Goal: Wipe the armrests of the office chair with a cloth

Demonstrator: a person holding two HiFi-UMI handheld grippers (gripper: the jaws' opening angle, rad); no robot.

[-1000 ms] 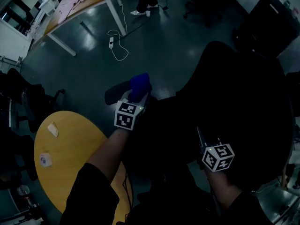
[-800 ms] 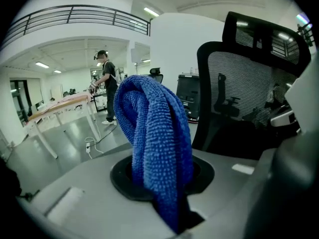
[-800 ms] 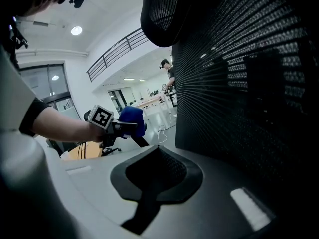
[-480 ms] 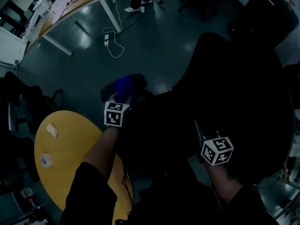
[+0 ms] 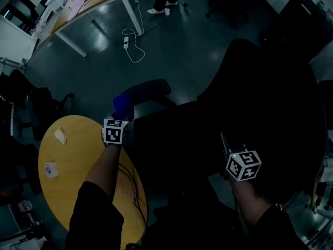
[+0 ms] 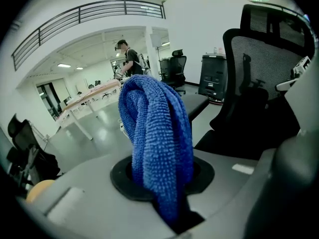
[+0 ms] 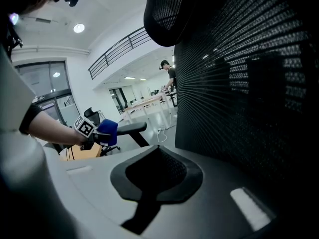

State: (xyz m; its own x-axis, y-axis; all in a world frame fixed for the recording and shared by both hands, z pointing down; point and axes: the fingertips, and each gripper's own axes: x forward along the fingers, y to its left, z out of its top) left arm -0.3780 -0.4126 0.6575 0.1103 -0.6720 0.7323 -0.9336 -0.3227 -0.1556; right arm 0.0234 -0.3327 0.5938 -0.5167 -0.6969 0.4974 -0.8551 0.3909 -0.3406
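The black office chair [image 5: 244, 103] fills the right half of the head view. Its left armrest [image 5: 150, 90] juts out over the floor. My left gripper [image 5: 120, 116] is shut on a blue cloth [image 5: 122, 104], which lies at the near end of that armrest. In the left gripper view the cloth [image 6: 157, 143] stands bunched out of the jaws, with the armrest pad [image 6: 197, 103] behind it. My right gripper [image 5: 223, 142] is shut on nothing, close beside the mesh chair back [image 7: 249, 83]. The right gripper view also catches the cloth [image 7: 106, 131] on the armrest [image 7: 128, 128].
A round yellow table [image 5: 67, 181] with two small items lies below my left arm. On the floor beyond are a power strip with a white cable [image 5: 130, 46] and a white-legged desk [image 5: 88, 4]. A person's feet [image 5: 162, 8] stand further back. Another dark chair [image 5: 31, 108] is at left.
My left gripper has drawn the blue cloth back along the armrest toward its near end, down and left in the head view. The right gripper has barely moved.
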